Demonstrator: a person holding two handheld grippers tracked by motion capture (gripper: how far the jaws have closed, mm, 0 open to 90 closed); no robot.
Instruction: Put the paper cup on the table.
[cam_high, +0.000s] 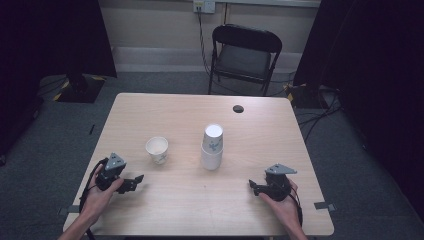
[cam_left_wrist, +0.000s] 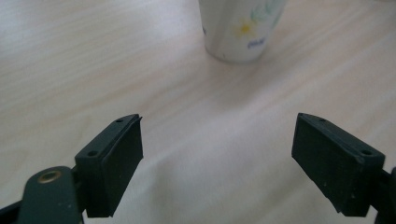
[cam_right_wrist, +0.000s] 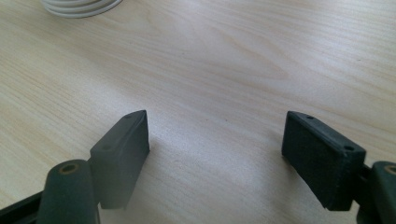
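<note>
Both my grippers rest low on the wooden table (cam_high: 180, 115), jaws apart, with the paper cups ahead of them.

Taking the stack of upturned cups (cam_high: 212, 147) at the table's middle as my landmark: my left gripper (cam_high: 134, 183) sits well to its left and nearer me, held in a hand (cam_high: 97, 196), its jaws spread wide with nothing between them. In the left gripper view the bare wood shows between the jaws, and a white cup with a flower print (cam_left_wrist: 240, 28) stands ahead, clear of them. The single upright cup (cam_high: 157, 149) stands just left of the stack, apart from it. To the right of the stack and nearer me, my right gripper (cam_high: 254, 187) lies in the other hand (cam_high: 282, 202), jaws likewise wide and empty. In the right gripper view the stack's ringed rims (cam_right_wrist: 79, 6) sit at the top left edge.
</note>
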